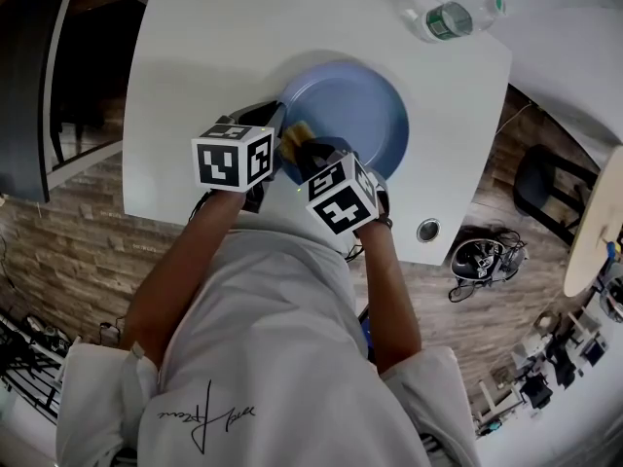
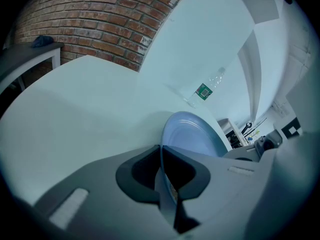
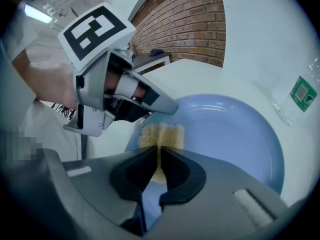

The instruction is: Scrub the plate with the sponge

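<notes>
Two tools are engaged on one dish. The right tool (image 3: 159, 154) is closed on a coarse yellow foam sponge (image 3: 162, 133). It pinches the sponge near its lower edge, so most of the pad projects past the jaw tips and lies on the near-left part of a round pale-blue plate (image 3: 225, 134). The left tool (image 2: 161, 156) is closed narrowly on that plate's rim, which runs edge-on between its jaws. In the head view the two tools sit just beside each other at the plate's near-left edge. The plate rests on a white tabletop (image 1: 214, 47); whether its gripped side is lifted clear of the surface cannot be told. A clear plastic bottle with a green label (image 1: 450, 19) lies near the far edge, well apart from the plate.

Judged stage: scrubbing is in hand, and most of the plate's face is not yet under the sponge.

Likely faults from here:
- The sponge folds or works out of the shallow pinch if pressed hard.
- The hard jaw tips of the right tool scrape the glaze if the tool is held too steep.
- The thin rim slips from the left tool under sideways scrubbing force, letting the plate skid on the smooth tabletop.
- The two tools knock together, given how close they stand.
</notes>
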Demonstrator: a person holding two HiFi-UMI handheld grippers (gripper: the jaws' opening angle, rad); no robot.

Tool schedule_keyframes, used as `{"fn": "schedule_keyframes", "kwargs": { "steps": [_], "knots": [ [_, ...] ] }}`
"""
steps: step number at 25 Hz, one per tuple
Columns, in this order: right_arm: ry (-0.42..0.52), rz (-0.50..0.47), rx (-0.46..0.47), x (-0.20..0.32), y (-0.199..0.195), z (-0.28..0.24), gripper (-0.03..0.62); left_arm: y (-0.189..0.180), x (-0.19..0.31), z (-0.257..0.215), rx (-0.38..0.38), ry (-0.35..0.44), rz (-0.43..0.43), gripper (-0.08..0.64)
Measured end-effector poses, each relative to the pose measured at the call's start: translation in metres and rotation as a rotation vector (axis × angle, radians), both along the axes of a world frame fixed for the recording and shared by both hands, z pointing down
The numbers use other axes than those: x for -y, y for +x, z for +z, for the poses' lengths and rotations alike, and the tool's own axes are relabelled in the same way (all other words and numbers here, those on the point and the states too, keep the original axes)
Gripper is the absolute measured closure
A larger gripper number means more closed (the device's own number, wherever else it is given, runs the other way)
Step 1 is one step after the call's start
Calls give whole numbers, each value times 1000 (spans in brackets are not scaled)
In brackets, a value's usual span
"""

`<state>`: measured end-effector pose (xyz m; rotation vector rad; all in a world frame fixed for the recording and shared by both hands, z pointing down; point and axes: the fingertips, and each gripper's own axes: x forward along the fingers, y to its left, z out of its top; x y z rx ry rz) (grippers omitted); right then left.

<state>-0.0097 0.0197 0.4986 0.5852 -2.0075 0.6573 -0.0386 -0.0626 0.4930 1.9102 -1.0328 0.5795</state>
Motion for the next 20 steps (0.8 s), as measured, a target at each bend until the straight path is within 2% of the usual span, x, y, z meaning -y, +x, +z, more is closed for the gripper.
{"fn": "schedule_keyframes", "kwargs": {
  "steps": [10, 20],
  "knots": [
    [-77, -40, 34, -19, 7, 2, 560, 0, 1, 1, -15, -10, -5, 540],
    [-100, -54, 34, -29, 19, 3, 560, -1, 1, 0, -17, -3, -4, 540]
  ]
}}
